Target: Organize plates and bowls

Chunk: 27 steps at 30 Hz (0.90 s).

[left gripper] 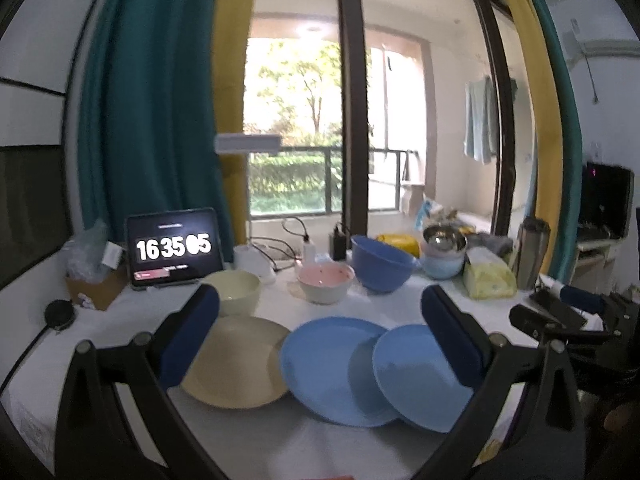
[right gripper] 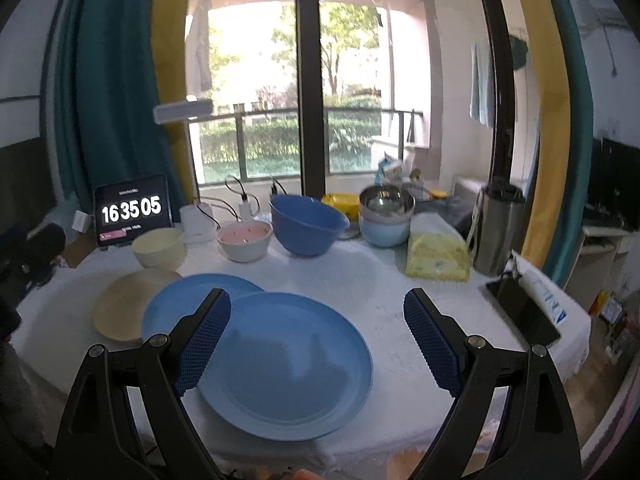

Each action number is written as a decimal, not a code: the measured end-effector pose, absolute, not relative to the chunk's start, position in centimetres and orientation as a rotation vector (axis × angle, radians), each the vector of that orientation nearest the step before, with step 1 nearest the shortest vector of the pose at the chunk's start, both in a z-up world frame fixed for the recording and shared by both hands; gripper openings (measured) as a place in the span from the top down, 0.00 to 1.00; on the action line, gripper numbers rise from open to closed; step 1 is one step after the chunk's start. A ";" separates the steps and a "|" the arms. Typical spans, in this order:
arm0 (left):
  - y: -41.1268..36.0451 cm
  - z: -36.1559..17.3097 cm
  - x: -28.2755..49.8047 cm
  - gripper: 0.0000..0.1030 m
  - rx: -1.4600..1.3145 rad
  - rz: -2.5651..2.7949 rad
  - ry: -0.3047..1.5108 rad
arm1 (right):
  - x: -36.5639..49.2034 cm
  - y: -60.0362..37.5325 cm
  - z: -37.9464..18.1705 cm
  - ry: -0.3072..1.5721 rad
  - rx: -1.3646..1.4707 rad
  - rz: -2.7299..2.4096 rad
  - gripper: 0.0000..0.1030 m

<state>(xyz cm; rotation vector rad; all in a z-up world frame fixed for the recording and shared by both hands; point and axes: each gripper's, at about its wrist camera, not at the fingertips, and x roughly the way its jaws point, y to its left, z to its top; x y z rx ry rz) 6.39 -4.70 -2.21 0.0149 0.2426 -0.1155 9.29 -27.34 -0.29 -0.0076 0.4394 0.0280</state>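
1. Between the spread fingers of the left claw (left gripper: 320, 332) lie three plates on the white-clothed bench (left gripper: 352, 440); the claw's jaws stand wide apart and hold nothing.
2. Likewise the right claw (right gripper: 318, 334) hangs with its jaws wide apart and nothing in them, above the near blue plate (right gripper: 286, 368); its ribbed blue pads (right gripper: 204, 340) show a fine grid texture that the left view blurs smooth.
3. From left to right the plates run: a matte beige plate (left gripper: 236, 360), a far blue plate (left gripper: 324, 364) overlapping its right edge, then the near blue plate (left gripper: 416, 380) resting on that one's right side. All are round, shallow and plastic-looking.
4. Beyond them stands a row of bowls: a cream bowl (left gripper: 234, 290), a pink-lined white bowl (left gripper: 326, 282), and a deep blue bowl (left gripper: 382, 262) tilted on its side.
5. Farther right, a shiny steel bowl (right gripper: 386, 200) sits nested in a pale blue bowl (right gripper: 384, 230); the right view shows this stack plainly, the left only small.
6. Only the left view shows the other claw (left gripper: 576, 312), at its right edge.
7. A tablet (right gripper: 134, 210) at the far left reads 16 35 05; a yellow tissue pack (right gripper: 438, 258) and a steel tumbler (right gripper: 498, 230) stand at the right, with a dark phone (right gripper: 524, 314) near the bench's right edge.
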 end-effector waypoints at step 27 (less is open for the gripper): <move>-12.5 -10.2 15.4 0.32 0.141 -0.216 0.605 | 16.7 -33.6 -7.9 0.689 0.084 -0.015 0.21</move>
